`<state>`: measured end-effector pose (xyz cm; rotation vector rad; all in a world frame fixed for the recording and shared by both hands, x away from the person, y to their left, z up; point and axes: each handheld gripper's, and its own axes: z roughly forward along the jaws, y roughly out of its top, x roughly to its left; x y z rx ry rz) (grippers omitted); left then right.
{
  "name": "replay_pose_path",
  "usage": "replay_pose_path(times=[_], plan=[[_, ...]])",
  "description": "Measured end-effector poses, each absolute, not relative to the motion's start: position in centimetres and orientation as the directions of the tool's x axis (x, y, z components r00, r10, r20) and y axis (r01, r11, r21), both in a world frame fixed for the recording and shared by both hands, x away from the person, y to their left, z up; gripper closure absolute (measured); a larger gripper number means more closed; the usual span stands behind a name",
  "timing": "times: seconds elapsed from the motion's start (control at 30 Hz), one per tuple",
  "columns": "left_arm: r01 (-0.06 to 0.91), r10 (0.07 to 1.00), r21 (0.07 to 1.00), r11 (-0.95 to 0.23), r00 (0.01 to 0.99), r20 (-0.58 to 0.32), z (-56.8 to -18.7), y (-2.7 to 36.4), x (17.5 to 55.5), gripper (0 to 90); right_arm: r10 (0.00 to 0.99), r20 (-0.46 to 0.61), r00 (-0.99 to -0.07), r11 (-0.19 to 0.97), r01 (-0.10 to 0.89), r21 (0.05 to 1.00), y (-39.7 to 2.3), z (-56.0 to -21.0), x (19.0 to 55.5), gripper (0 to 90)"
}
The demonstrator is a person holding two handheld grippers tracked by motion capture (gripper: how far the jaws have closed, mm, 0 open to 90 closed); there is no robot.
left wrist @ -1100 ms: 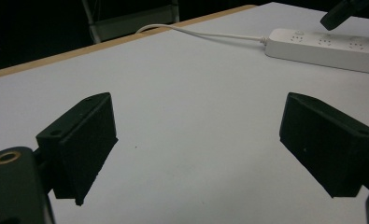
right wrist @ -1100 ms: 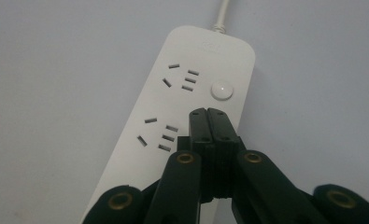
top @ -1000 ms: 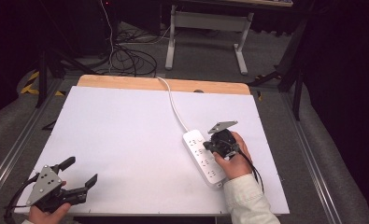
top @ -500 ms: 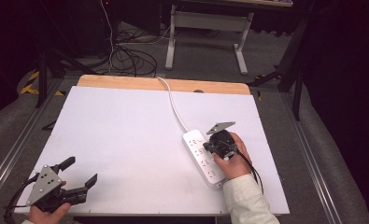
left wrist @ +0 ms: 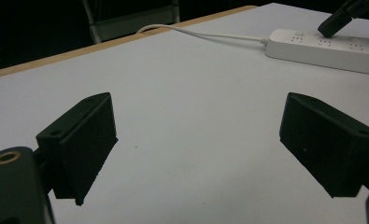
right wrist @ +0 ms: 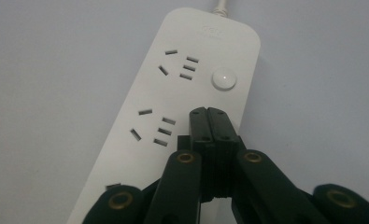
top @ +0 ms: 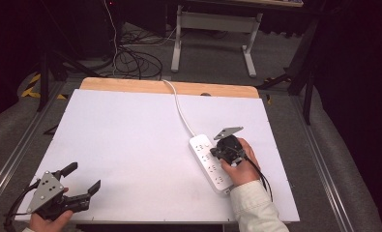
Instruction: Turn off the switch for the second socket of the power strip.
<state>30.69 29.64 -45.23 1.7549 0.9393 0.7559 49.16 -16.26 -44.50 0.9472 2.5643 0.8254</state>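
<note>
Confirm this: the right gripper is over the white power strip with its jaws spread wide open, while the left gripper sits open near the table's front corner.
One thing is wrong: the right gripper's jaws are pressed shut, not spread, as the right gripper view shows. It is over the white power strip, and the left gripper does sit open near the table's front corner.

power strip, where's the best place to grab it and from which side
Probably across its narrow width near the middle of the power strip, coming straight down from above. It lies flat on the table, long and slim, so only the two long edges suit the jaws. The cord leaves the far end, so avoid that end.
</note>
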Motion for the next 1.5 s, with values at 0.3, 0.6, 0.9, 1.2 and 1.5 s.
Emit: replay_pose_path(times=[0.3,0.6,0.9,1.2,1.5], plan=[[0.254,0.857,0.939,-0.233,0.510,0.074,-45.2,29.6,30.7,11.5,0.671,-0.054,-0.740,0.614,0.513,0.600,-16.3,-44.5,49.2,90.0],[0.252,0.855,0.938,-0.238,0.512,0.079,-45.2,29.6,30.6,11.5,0.672,-0.061,-0.738,0.617,0.513,0.596,-16.2,-44.5,49.1,90.0],[0.255,0.854,0.938,-0.236,0.514,0.075,-45.2,29.6,30.6,11.5,0.674,-0.065,-0.736,0.622,0.518,0.588,-16.1,-44.6,49.2,90.0],[0.256,0.855,0.938,-0.235,0.513,0.075,-45.2,29.6,30.7,11.5,0.679,-0.094,-0.728,0.621,0.501,0.602,-16.0,-44.2,48.8,90.0],[0.258,0.858,0.939,-0.227,0.509,0.068,-45.3,29.6,30.8,11.5,0.687,-0.071,-0.723,0.563,0.467,0.682,-17.1,-42.4,47.7,90.0]])
